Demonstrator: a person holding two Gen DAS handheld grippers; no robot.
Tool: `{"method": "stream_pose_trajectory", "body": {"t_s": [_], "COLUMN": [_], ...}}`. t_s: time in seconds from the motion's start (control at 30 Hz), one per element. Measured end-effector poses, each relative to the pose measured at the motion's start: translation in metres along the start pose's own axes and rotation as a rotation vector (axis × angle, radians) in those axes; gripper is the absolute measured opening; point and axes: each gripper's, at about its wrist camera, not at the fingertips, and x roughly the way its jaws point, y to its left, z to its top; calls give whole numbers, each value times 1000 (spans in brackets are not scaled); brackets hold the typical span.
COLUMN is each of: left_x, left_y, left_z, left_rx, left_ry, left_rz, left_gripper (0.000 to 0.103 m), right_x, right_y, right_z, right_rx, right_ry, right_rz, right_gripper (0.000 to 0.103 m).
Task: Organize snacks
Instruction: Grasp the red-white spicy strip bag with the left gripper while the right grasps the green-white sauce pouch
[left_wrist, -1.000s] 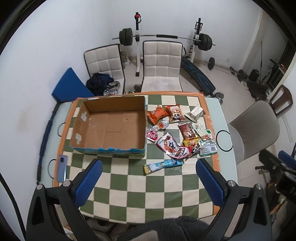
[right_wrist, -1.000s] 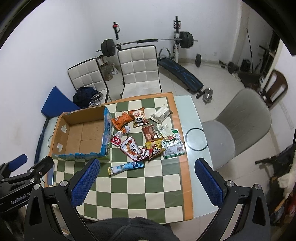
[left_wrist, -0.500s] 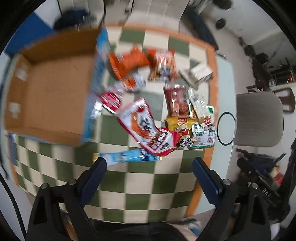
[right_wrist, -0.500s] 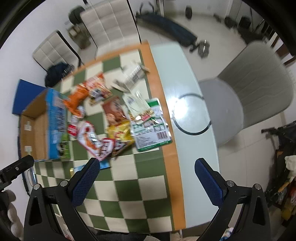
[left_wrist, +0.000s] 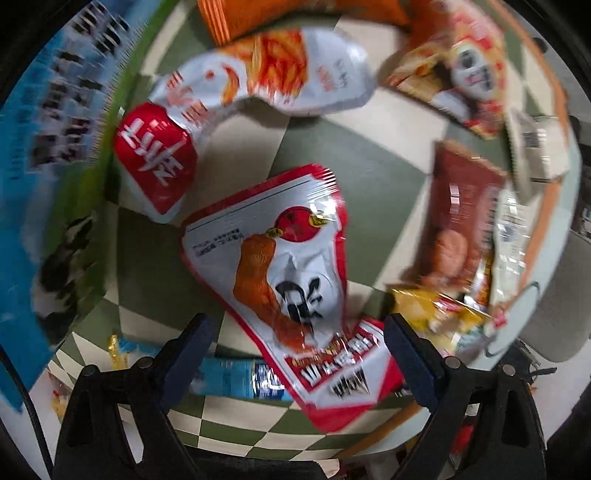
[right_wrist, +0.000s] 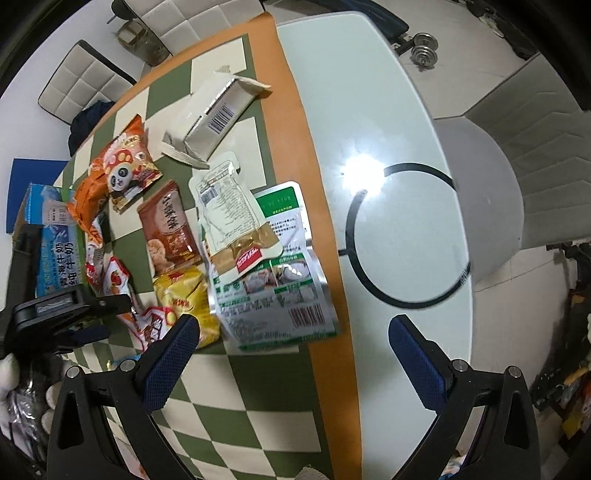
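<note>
Left wrist view: the left hand-held gripper (left_wrist: 295, 343) hangs low over the snack pile with its blue fingers (left_wrist: 188, 347) spread wide and nothing between them. Straight ahead of it lies a red-and-white chicken snack bag (left_wrist: 295, 280) on the green-and-cream checked cloth (left_wrist: 369, 155), its lower end reaching between the fingers. A blue stick pack (left_wrist: 236, 376) lies partly under that bag's lower end. Further ahead lie a white fries bag (left_wrist: 273, 74) and a small red packet (left_wrist: 155, 162), the latter beside the printed blue wall of the box (left_wrist: 40, 177) at the left. To the right lie a dark red bag (left_wrist: 458, 221) and a yellow packet (left_wrist: 432, 310). The view is blurred.

Right wrist view: the right hand-held gripper (right_wrist: 291, 347) has its fingers (right_wrist: 173, 354) wide apart, holding nothing, above the near right part of the counter (right_wrist: 369, 122). Just ahead lies a green-and-white pouch (right_wrist: 280, 288), with a clear pouch (right_wrist: 232, 214) lying on top of it. A white carton (right_wrist: 214, 110) lies further back, a panda bag (right_wrist: 125, 166) to its left. The left hand-held gripper's black body shows at the left edge, over the snacks beside the box.
</note>
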Motion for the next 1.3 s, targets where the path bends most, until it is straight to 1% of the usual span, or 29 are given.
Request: {"method": "stream_pose_trajectory", "body": {"t_s": [0.07,0.2,0.27,0.33,0.37,0.43,0.47,0.5,0.63,0.7,0.8,0.87,1.0,1.1,1.17,1.27,1.3], "left_x": [9,16,18,19,19,16,13,10,7,7,-7,-7,-19,-23,-24,-30,-31], "left_y": [-1,-6,-9,-14,-17,-25,-27,-32,-37,-40,-37,-44,-48,-57,-60,-67,-69], "left_z": [1,-1,-3,-8,-9,-19,-23,-29,-41,-47,-43,-50,-66,-81,-90,-107,-110], "left_rx": [-9,-21,-27,-9,3,34,48,65,103,121,143,158,190,211,220,232,235], "left_ry": [15,17,11,-7,-16,-52,-66,-80,-95,-109,-125,-134,-149,-159,-165,-175,-176], "left_rz": [10,37,41,59,71,88,95,102,95,105,116,127,149,163,169,174,174], "left_gripper": [95,95,95,94,90,80,69,62,61,60,56,55,51,48,46,41,40], "right_x": [10,32,43,52,56,64,66,70,87,93,102,108,118,122,124,122,120], "right_y": [0,2,5,8,10,14,17,20,34,45,58,64,74,78,74,70,67], "right_z": [4,12,14,17,17,18,19,19,18,16,15,12,6,1,2,-9,-12], "right_rx": [-1,-15,-26,-37,-43,-57,-63,-70,-92,-116,-143,-147,-139,-139,-129,-113,-107], "right_ry": [19,57,72,84,89,102,104,106,137,131,137,142,170,149,143,131,121], "right_rz": [2,4,-7,-2,1,-5,-3,0,-8,-53,-90,-123,-149,-159,-145,-127,-131], "right_gripper": [103,103,103,103,103,103,103,103,103,103,103,103,103,97,94,90,83]}}
